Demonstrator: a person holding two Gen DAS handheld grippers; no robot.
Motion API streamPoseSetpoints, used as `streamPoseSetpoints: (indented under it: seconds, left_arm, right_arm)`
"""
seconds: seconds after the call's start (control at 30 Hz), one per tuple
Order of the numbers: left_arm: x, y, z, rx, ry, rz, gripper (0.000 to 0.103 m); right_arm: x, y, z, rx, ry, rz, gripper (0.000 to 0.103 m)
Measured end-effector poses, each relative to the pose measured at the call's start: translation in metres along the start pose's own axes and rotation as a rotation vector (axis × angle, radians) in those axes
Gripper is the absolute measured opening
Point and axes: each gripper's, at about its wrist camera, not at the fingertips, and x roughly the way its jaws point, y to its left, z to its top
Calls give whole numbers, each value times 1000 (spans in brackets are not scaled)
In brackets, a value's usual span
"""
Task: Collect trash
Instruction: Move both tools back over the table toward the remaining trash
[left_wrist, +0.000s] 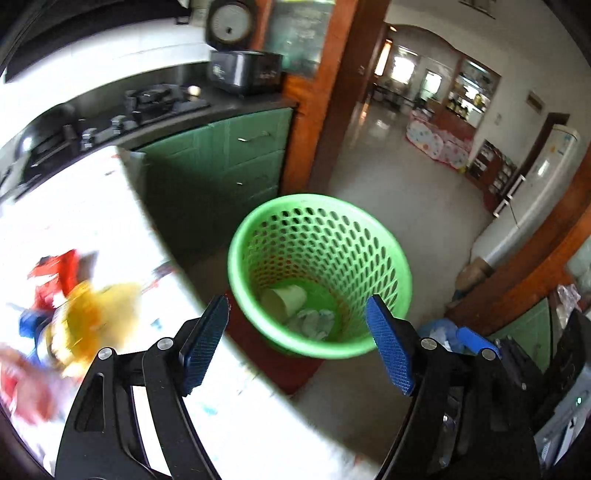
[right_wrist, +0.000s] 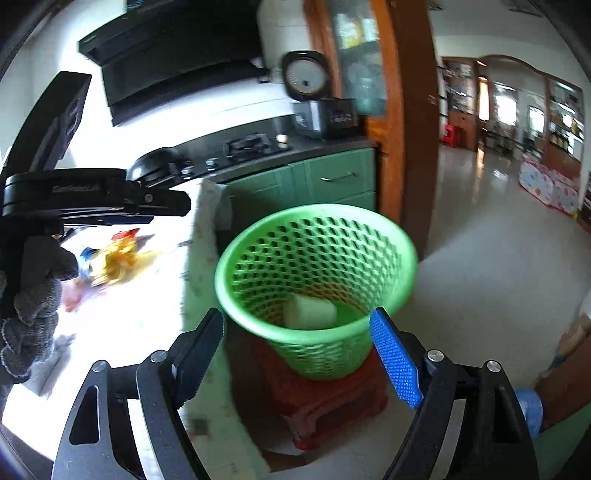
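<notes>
A green perforated waste basket (left_wrist: 388, 258) stands on a red stool beside the table; it also shows in the right wrist view (right_wrist: 369, 236). Inside lie a paper cup (left_wrist: 286, 299) and crumpled paper (left_wrist: 312, 323); the right wrist view shows a white object (right_wrist: 310, 314) in it. My left gripper (left_wrist: 297, 341) is open and empty above the basket's near rim. My right gripper (right_wrist: 297, 354) is open and empty in front of the basket. Yellow, red and blue wrappers (left_wrist: 85, 314) lie blurred on the white table (left_wrist: 110, 221); they also show in the right wrist view (right_wrist: 114, 258).
Green cabinets (left_wrist: 236, 155) with a black stove (left_wrist: 155, 99) and a rice cooker (left_wrist: 240, 70) stand behind. The red stool (right_wrist: 325, 402) holds the basket. The left gripper's body (right_wrist: 92, 195) and a gloved hand (right_wrist: 33, 295) show at left. Open floor (left_wrist: 406, 184) leads to another room.
</notes>
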Motion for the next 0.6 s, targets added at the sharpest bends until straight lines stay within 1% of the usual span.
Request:
streamPoseSetpoints:
  seconds: [0.1, 0.27, 0.37, 0.5, 0.53, 0.57, 0.6]
  left_arm:
    - [-39, 11, -22, 7, -48, 42, 76]
    - [-93, 45, -63, 3, -98, 113, 76]
    - [-126, 72, -87, -36, -129, 151, 76]
    - [-162, 112, -111, -105, -151, 211, 76]
    - [-170, 121, -117, -121, -153, 228, 77]
    - [-176, 130, -124, -136, -154, 244, 79]
    - [-181, 140, -131, -153, -149, 260, 82]
  right_arm:
    - [-9, 25, 0, -40, -13, 54, 83]
    - [-12, 66, -1, -88, -18, 124, 83]
    - [-12, 90, 0, -108, -7, 180, 83]
    - [-12, 124, -2, -154, 4, 234, 83]
    - [-13, 132, -2, -166, 4, 245, 84]
    - [-13, 139, -3, -177, 5, 259, 86]
    - [-14, 145, -4, -188, 3, 272, 88]
